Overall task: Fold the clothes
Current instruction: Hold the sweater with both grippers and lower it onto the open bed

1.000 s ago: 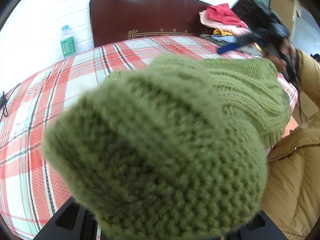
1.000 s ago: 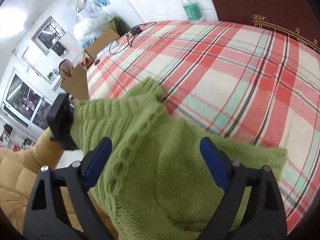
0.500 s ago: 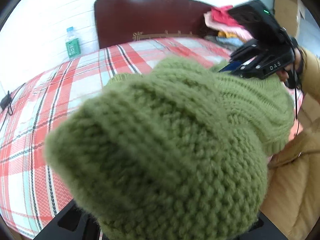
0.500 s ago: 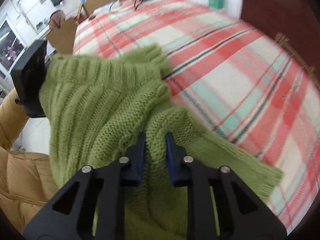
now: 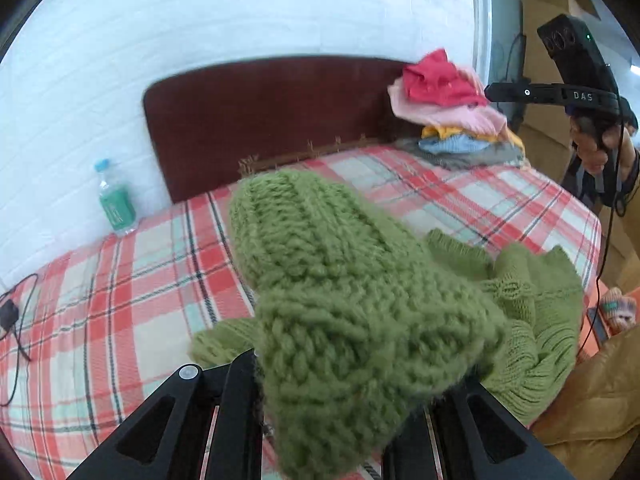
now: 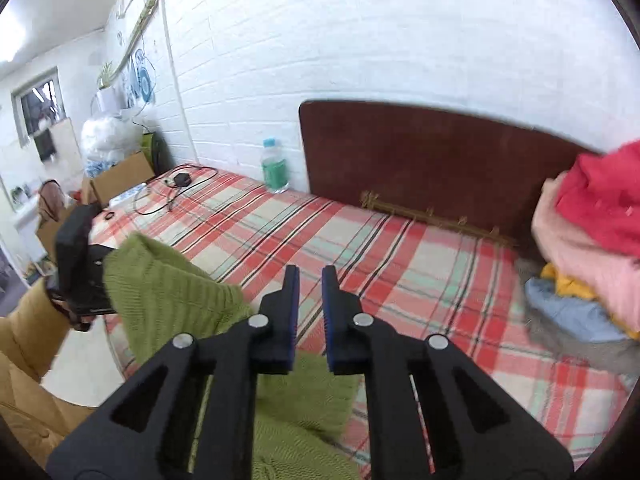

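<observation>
A green knit sweater is bunched over my left gripper, which is shut on it; the knit hides the fingertips. The rest of the garment trails down to the right onto the plaid bed. In the right wrist view the sweater hangs from the left gripper at the left, held by a hand in a mustard sleeve. My right gripper is raised above the bed, its blue pads close together with nothing between them. The right gripper also shows high up in the left wrist view.
A pile of clothes lies by the dark headboard. A water bottle stands at the wall. A charger with cable lies on the bed's far corner. Cardboard boxes stand beyond.
The right gripper went from wide open over the sweater to pinching the knit, then rose with its pads together and empty. The left gripper lifted, carrying the sweater up.
</observation>
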{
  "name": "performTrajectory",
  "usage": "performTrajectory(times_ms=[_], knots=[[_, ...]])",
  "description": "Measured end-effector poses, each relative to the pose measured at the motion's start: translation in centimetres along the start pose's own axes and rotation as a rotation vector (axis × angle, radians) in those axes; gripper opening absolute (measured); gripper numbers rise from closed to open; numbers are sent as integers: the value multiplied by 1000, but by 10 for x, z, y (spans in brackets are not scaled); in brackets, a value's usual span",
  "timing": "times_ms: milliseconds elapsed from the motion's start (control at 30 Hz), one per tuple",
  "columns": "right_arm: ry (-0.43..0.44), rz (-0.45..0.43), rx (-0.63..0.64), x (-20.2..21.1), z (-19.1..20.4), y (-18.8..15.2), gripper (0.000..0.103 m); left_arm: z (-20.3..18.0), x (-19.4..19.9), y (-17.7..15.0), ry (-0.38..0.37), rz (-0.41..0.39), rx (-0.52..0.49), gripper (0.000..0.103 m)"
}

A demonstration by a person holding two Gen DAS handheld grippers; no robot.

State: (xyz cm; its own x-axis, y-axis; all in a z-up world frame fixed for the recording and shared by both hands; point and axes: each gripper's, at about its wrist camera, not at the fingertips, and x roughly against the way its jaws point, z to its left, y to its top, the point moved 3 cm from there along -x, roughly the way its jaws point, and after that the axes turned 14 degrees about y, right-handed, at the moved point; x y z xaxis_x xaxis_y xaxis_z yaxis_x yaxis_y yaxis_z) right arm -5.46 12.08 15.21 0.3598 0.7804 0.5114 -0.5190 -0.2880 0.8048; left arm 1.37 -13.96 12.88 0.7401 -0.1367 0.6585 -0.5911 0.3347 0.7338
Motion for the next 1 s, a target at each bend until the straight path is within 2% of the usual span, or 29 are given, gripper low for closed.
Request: performTrajectory(times_ms=[67,100,133,167,200,333,467,533,567,600,633,700,800,1000], knots=[[27,116,-40,-36,-12,-17,16,-4,-5,-9,-19,24,-3,13],[22,181,-47,-55,-18,-28,32,-7,-8,-13,-29,35,-5,14],[17,245,-55,-73,-24,-39,73,-7,-7,-18,-30,42,-5,14],[19,300,-55,-91,-27,-49,89,-5,-5,-24,-24,45,-5,14],[29,342,-45,-108,-28,-58,95,-3,-2,-30,-21,52,2,14],[72,495,63,-168,-26,-82,94,4,6,-51,-8,85,27,15],[192,597,156,-199,-12,-92,92,4,4,-66,-9,120,20,16],[226,654,197,-206,-4,-102,60,3,-2,-72,-14,137,16,16],[234,667,212,-206,-1,-105,55,2,-5,-75,-15,147,16,16],[243,662,216,-201,1,-104,32,2,-8,-77,-13,153,26,16],[242,648,215,-193,3,-101,25,3,-10,-79,-10,158,36,16],[193,596,234,-171,5,-92,23,5,-8,-75,-3,146,54,13],[121,470,214,-122,0,-66,21,9,0,-62,12,105,68,12],[-136,177,141,-19,-41,-2,19,14,0,7,43,21,57,12]])
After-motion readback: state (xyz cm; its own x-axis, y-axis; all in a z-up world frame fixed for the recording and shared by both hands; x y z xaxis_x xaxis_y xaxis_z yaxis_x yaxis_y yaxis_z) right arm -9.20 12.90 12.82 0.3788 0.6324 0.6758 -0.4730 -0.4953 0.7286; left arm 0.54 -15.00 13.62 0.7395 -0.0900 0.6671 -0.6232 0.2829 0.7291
